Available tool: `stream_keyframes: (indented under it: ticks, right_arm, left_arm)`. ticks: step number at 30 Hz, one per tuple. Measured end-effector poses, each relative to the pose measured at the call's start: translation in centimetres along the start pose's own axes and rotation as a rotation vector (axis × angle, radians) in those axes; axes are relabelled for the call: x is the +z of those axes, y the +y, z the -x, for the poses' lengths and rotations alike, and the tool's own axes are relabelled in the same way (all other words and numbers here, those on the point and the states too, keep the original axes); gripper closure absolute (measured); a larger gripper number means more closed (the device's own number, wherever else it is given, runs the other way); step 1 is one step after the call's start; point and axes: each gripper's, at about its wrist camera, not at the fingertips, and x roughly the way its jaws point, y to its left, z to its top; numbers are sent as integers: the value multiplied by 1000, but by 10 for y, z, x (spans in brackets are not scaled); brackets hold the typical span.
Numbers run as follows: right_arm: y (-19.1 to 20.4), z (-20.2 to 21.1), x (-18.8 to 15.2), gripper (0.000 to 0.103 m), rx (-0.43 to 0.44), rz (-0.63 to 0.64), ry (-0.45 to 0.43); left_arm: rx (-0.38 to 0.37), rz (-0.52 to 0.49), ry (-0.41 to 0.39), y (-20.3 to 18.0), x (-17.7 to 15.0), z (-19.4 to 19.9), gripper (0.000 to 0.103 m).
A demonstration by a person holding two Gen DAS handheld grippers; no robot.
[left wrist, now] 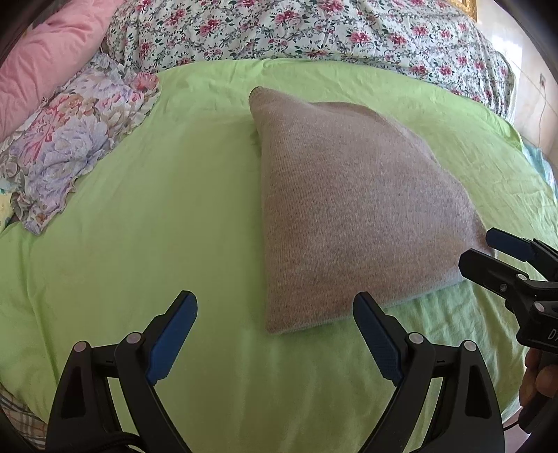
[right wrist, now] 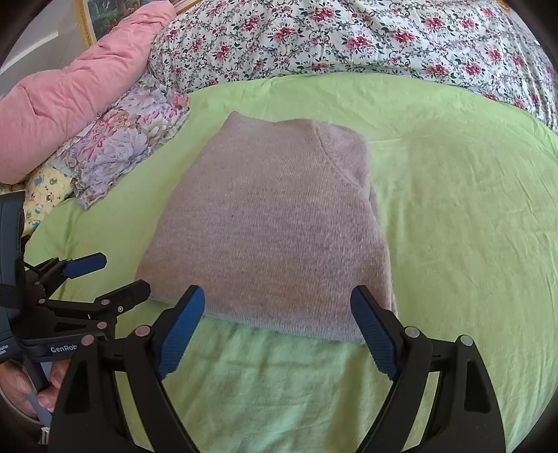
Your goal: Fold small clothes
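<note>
A folded beige knit sweater [left wrist: 352, 209] [right wrist: 272, 226] lies flat on the green bedsheet [left wrist: 157, 226] [right wrist: 453, 226]. My left gripper [left wrist: 275, 306] hovers open just before the sweater's near left corner, nothing between its blue pads. My right gripper [right wrist: 277, 299] stands open over the sweater's near edge, its fingertips [right wrist: 362, 303] above the hem without pinching it. Each gripper shows in the other's view: the right one [left wrist: 488, 251] at the sweater's near right corner, the left one [right wrist: 111, 275] at its near left corner.
A pink quilt [right wrist: 69, 94] and a crumpled purple-flowered cloth [left wrist: 76, 139] [right wrist: 129, 139] lie at the left. A rose-print cover [left wrist: 314, 31] [right wrist: 348, 38] runs along the far side. A hand [right wrist: 31, 393] grips the left tool's handle.
</note>
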Motion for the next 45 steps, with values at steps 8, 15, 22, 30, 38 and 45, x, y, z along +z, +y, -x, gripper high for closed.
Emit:
stream_keyframes:
  ticks: [8, 15, 22, 30, 38, 45]
  right_arm:
    - [-4, -5, 8, 17, 6, -4, 6]
    - [-6, -4, 9, 17, 7, -6, 6]
    - [-7, 7, 5, 17, 15, -25, -42]
    - [-8, 12, -5, 17, 4, -36, -64]
    - [-9, 12, -14, 17, -8, -38, -84]
    - [-12, 9, -19, 17, -11, -45, -76]
  left_arm:
    - [-12, 7, -8, -2, 5, -1, 11]
    - [-15, 12, -14, -3, 4, 1, 11]
    - [-29, 25, -38, -2, 1, 9, 11]
    - [-39, 19, -43, -5, -10, 13, 11]
    - [-49, 16, -52, -4, -14, 11, 11]
    - [-52, 11, -52, -4, -15, 9, 11]
